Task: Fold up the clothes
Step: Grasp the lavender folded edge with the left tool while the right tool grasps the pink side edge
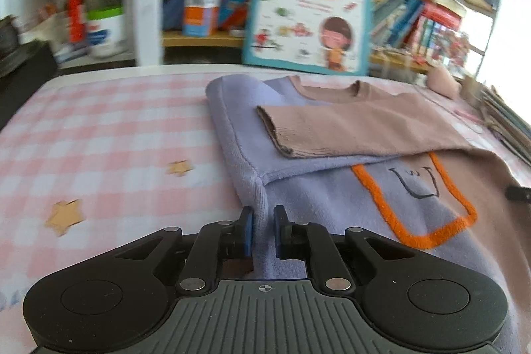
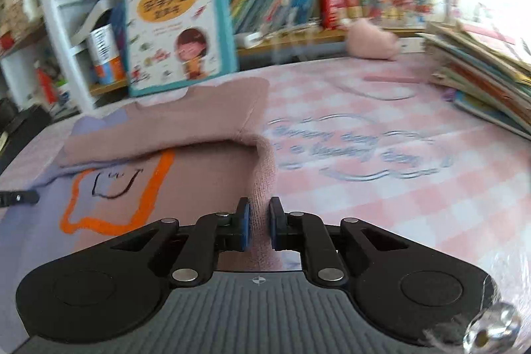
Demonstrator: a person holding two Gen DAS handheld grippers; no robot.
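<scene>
Pinching the sweater [image 1: 332, 194] lying on the checked table [image 1: 116, 128] at its near side folds, left gripper [image 1: 263, 223] clamped lilac edge, right gripper [image 2: 260, 219] clamped pink edge; sleeves already folded in, next likely lifting hem evenly toward collar

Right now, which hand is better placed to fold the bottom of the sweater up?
Probably neither alone: the left tool pinches the two-tone knit sweater's lilac hem corner, the right tool its dusty-pink one, so both seem equally placed.
</scene>
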